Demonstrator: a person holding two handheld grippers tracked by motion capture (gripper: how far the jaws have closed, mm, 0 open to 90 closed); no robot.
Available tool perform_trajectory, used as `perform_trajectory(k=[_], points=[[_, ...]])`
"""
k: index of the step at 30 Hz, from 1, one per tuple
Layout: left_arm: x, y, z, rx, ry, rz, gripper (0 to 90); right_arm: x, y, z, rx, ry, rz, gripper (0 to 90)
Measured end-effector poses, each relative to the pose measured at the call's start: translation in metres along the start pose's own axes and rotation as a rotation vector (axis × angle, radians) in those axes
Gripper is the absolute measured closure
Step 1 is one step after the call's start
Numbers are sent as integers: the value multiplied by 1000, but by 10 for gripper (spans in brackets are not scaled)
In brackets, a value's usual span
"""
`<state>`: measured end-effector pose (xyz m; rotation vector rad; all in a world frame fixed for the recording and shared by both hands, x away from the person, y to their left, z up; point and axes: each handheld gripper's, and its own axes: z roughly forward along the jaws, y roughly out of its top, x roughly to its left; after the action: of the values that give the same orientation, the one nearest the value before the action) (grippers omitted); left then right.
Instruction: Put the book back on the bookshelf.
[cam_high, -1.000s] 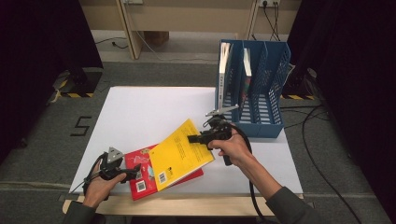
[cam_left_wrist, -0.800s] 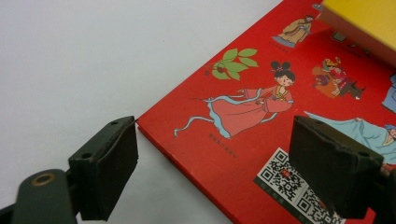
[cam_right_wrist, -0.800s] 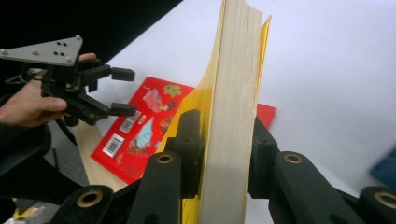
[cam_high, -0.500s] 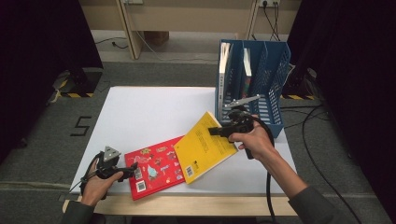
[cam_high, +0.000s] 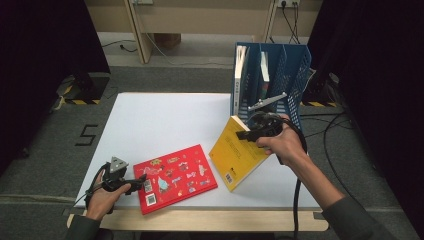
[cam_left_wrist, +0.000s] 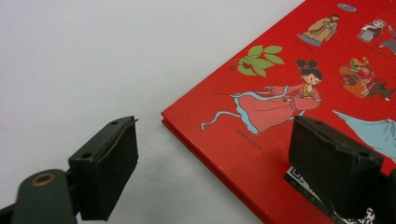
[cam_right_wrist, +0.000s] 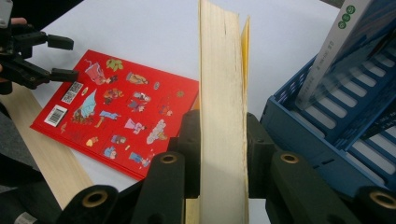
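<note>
- A blue plastic file rack (cam_high: 290, 75) with slatted walls stands at the worktop's (cam_high: 165, 120) far right corner; upright books (cam_high: 241, 75) lean in its left compartments.
- The right tongs (cam_high: 245, 134) are clenched on the yellow book (cam_high: 234, 152), pinching its cream page block between black pads. The book is tilted, its lower corner at the worktop near the front edge, just left of the rack.
- The glossy red book (cam_high: 175, 177), printed with small cartoon figures, lies flat near the front left edge.
- The left tongs (cam_high: 141, 181) stand released, one pad over the red cover's corner, the other beside it.
</note>
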<state>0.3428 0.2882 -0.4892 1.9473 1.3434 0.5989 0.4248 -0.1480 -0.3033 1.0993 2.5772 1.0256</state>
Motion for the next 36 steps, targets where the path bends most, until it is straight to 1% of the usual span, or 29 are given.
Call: perform_trajectory(k=[3, 6, 13, 16, 18, 19, 22, 27, 30, 36], points=[[0, 0, 0, 1, 0, 1, 154, 4, 3, 3, 3, 6, -12, 744], [0, -1, 0, 2, -1, 2, 154, 8, 7, 6, 13, 1, -18, 740], [0, -1, 0, 6, -5, 4, 154, 17, 14, 12, 41, 12, 2, 722], [0, -2, 0, 5, -7, 4, 154, 21, 15, 16, 69, 20, -3, 711], [0, -2, 1, 7, -8, 6, 154, 24, 14, 21, 93, 16, -18, 711], [0, -2, 1, 7, -9, 7, 154, 24, 14, 22, 95, 16, -12, 711], [-1, -2, 1, 9, -9, 11, 154, 23, 14, 21, 97, 9, -12, 711], [1, -2, 1, 9, -10, 6, 150, 22, 13, 21, 98, 6, -9, 710], [5, -2, 0, 5, 4, -5, 152, 22, 13, 22, 98, 5, -9, 708], [20, -5, -1, -1, 45, -55, 148, 22, 14, 23, 104, 3, -5, 706]])
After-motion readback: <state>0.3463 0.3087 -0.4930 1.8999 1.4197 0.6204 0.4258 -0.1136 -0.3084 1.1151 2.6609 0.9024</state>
